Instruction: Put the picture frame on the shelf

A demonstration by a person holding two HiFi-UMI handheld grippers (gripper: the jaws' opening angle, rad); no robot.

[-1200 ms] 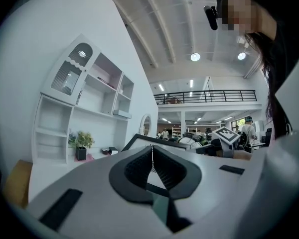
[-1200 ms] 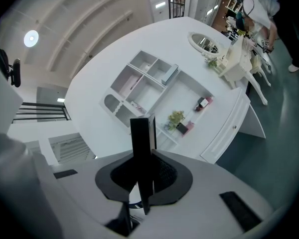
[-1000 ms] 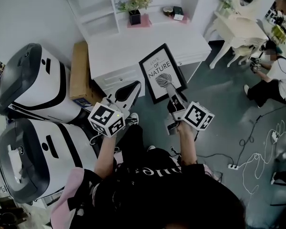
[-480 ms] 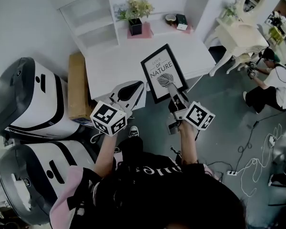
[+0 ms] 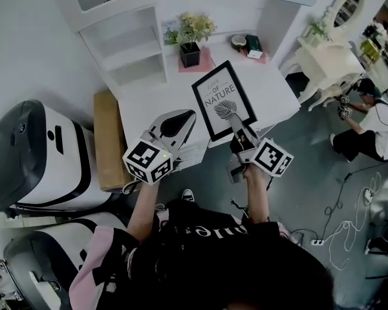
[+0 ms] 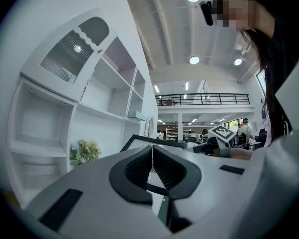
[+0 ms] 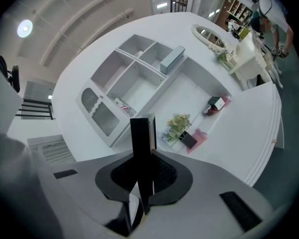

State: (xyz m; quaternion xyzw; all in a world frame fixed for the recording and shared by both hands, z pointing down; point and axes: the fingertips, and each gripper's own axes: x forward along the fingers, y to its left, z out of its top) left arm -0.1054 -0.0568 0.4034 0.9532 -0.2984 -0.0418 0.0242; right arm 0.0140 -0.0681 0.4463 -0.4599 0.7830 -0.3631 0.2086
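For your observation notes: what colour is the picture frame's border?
The picture frame border is black; head view shows it best.

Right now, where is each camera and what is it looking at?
Head view: on the person's head, looking steeply down at the desk; shows both arms, left hand-held gripper, right hand-held gripper.
Left gripper view: rides that hand-held gripper, faces the shelves; shows its shut jaws.
Right gripper view: rides that hand-held gripper, faces the shelves; shows jaws clamping the picture frame.
Shared: all three show the potted flowers.
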